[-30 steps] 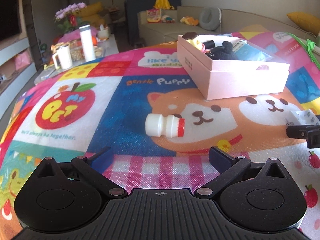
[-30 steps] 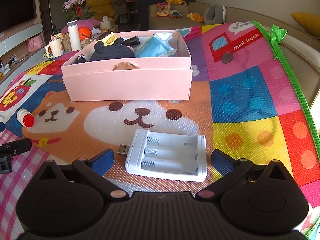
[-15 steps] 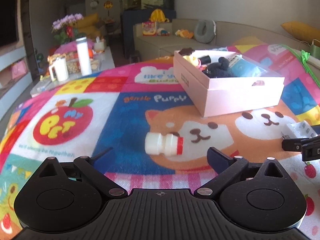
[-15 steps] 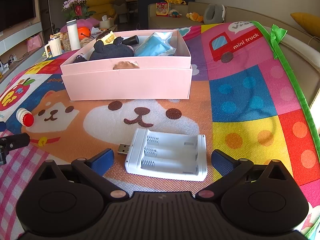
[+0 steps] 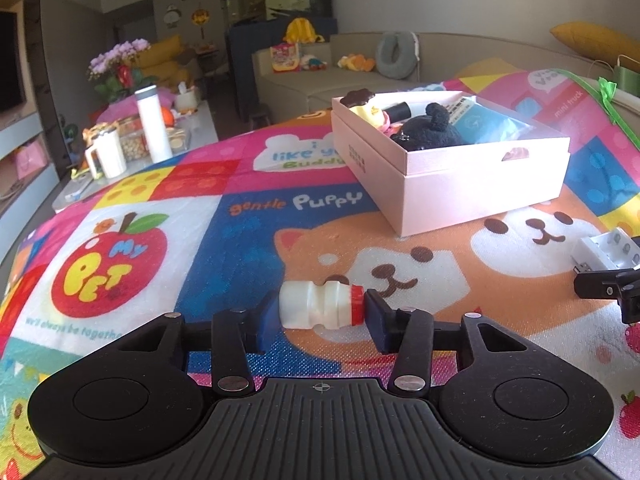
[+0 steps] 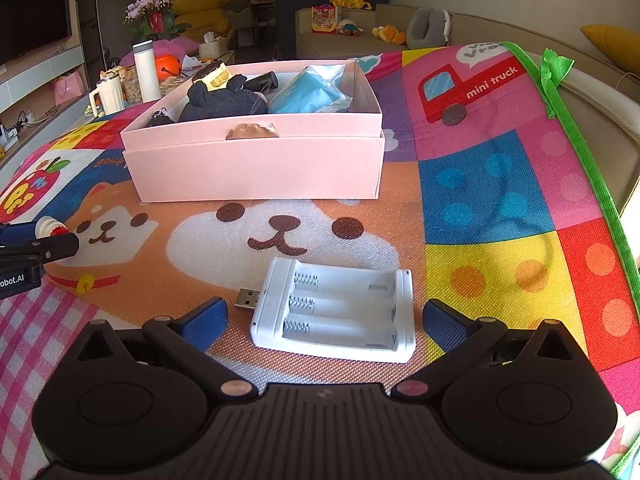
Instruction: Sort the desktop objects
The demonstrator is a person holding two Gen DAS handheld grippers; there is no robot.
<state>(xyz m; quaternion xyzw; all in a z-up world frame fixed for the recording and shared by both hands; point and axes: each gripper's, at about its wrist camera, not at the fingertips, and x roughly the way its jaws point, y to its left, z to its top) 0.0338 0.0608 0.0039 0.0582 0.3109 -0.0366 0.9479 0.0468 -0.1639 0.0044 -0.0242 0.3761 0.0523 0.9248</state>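
I counted one small white plastic bottle with a red cap point(image 5: 320, 309) lying on its side on the colourful cartoon-printed play mat point(image 5: 208, 240) that covered the table. My left gripper point(image 5: 320, 316) had the bottle between its two blue-padded fingers point(image 5: 375, 316), one at the base and one at the cap. The fingers were closing and, as far as I could see, touching both ends, so I recorded them as grasping the bottle lengthwise. The bottle rested on the mat.

I counted one white plastic battery charger with three empty slots and a USB plug point(image 6: 334, 316), lying flat on the mat between the spread fingers of my right gripper point(image 6: 325, 320). Those fingers stood wide apart, released, clear of the charger on both sides.

One pink rectangular cardboard box point(image 6: 256, 168) stood open on the mat beyond both items, well apart from the bottle and the charger. Inside it I noted one dark plush toy point(image 6: 224, 100), one light blue plastic packet point(image 6: 312, 90), one black cylindrical item point(image 6: 262, 80) and one small yellow-and-brown figure point(image 6: 214, 76). The remaining contents were too small to identify.

In the right wrist view, the left gripper point(image 6: 40, 240) showed at the left edge with the bottle's cap beside it.
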